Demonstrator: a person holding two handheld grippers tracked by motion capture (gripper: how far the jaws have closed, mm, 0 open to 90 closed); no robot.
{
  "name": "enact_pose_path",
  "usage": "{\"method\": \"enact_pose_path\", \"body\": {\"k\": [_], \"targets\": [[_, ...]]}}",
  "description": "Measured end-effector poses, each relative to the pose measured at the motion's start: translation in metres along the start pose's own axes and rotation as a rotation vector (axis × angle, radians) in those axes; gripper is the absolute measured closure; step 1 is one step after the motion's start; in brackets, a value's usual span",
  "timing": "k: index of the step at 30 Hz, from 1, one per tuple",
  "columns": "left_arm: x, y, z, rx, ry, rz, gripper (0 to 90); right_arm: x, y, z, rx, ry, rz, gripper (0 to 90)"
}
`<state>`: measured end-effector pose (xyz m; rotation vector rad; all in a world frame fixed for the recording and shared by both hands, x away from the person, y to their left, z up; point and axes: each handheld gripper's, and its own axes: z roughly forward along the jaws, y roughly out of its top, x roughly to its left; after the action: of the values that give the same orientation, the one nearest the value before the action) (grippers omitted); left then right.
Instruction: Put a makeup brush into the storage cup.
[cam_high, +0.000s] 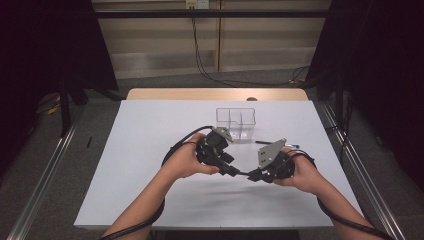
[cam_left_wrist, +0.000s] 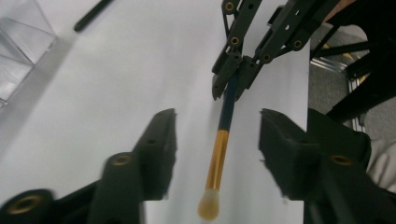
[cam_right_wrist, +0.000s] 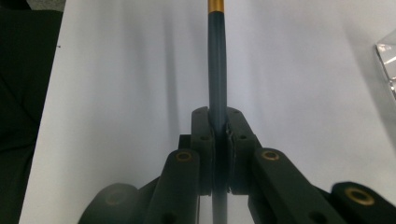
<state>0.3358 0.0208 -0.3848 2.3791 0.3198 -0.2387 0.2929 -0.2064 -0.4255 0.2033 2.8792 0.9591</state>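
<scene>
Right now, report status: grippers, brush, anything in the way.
Right gripper shut on brush handle. Left gripper open, jaws astride the gold ferrule, not touching. Clear organizer and black pen stand apart.

Brush partly hidden, organiser cut off

The brush (cam_right_wrist: 217, 60) handle vanishes between the right gripper (cam_right_wrist: 218, 123) pads, and its gold ferrule runs off the top edge; in the left gripper view the bristle tip is blurred, and the clear organiser (cam_left_wrist: 21, 42) is cropped at the left edge.
</scene>
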Motion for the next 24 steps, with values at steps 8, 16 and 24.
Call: {"method": "enact_pose_path", "body": {"k": [8, 16, 24], "targets": [[0.002, -0.010, -0.001, -0.061, 0.021, 0.010, 22.6, -0.002, -0.006, -0.002, -0.032, -0.018, 0.044, 84.4], [0.006, -0.019, -0.002, -0.136, 0.062, 0.006, 9.7, -0.002, -0.009, -0.004, -0.072, -0.029, 0.082, 84.4], [0.007, -0.025, -0.005, -0.230, 0.081, -0.008, 6.6, -0.002, -0.012, -0.003, -0.138, -0.031, 0.133, 84.3]]}}
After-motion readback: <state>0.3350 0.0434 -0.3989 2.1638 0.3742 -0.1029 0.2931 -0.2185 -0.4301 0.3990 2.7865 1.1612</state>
